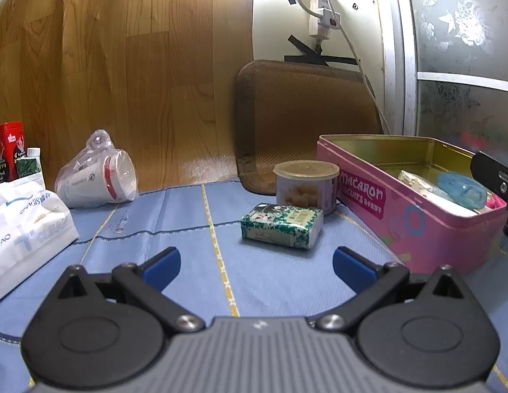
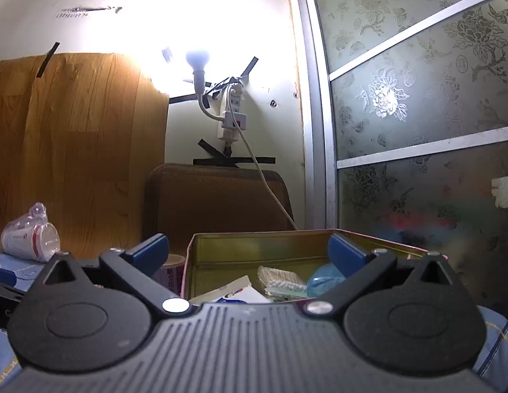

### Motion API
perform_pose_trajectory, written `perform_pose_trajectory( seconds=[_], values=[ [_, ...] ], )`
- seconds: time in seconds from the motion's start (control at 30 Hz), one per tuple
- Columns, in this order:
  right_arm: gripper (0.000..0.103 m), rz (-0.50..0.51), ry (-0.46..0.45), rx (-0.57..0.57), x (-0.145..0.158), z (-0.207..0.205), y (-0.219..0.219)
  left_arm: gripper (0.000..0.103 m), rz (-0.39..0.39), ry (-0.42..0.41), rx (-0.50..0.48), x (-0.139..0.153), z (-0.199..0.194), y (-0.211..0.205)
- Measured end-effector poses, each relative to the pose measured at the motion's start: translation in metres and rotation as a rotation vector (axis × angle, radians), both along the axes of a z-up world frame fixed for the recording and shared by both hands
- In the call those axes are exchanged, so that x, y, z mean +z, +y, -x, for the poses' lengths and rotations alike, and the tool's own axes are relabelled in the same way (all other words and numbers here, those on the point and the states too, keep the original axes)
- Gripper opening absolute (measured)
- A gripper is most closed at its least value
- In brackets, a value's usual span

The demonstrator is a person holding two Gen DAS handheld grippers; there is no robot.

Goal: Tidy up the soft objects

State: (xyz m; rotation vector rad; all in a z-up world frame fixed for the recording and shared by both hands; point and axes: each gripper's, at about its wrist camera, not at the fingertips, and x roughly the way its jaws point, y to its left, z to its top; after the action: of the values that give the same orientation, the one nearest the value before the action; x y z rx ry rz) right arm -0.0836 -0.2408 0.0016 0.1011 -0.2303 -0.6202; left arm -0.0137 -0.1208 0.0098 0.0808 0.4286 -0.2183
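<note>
A green-patterned tissue pack [image 1: 281, 226] lies on the blue cloth [image 1: 195, 209], just ahead of my left gripper [image 1: 255, 263], which is open and empty. A pink Macaron tin [image 1: 398, 203] stands open to the right and holds a white pack [image 1: 417, 181] and a blue soft pouch [image 1: 463, 190]. My right gripper [image 2: 249, 252] is open and empty, held over the near end of the tin [image 2: 201, 252], above the white packs [image 2: 280, 281] and the blue pouch [image 2: 322, 280]. Part of the right gripper shows at the right edge of the left wrist view [image 1: 496, 180].
A round can [image 1: 304, 190] stands behind the tissue pack, against the tin. A bagged stack of paper cups [image 1: 97, 177] lies at the left, with large white tissue packs [image 1: 21, 226], a red box [image 1: 7, 154] and a small carton. A brown cushion [image 1: 303, 121] leans on the wall.
</note>
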Motion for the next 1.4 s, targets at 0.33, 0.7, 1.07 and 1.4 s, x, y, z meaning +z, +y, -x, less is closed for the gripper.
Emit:
perform_pose_trajectory(
  seconds=[0.33, 0.7, 1.07, 1.4],
  values=[
    [0.103, -0.023, 0.099, 0.061, 0.002, -0.014, -0.003, 0.103, 0.059, 0.073, 0.002, -0.003, -0.007, 0.009],
    [0.103, 0.047, 0.058, 0.073, 0.01, -0.004, 0.018, 0.103, 0.089, 0.119, -0.06, -0.003, -0.01, 0.018],
    [0.103, 0.118, 0.212, 0.399, 0.043, -0.058, 0.039, 0.103, 0.151, 0.23, 0.22, -0.009, -0.051, 0.11],
    [0.103, -0.002, 0.453, 0.482, 0.034, -0.143, 0.036, 0.102, 0.183, 0.261, 0.187, -0.013, -0.059, 0.113]
  ],
)
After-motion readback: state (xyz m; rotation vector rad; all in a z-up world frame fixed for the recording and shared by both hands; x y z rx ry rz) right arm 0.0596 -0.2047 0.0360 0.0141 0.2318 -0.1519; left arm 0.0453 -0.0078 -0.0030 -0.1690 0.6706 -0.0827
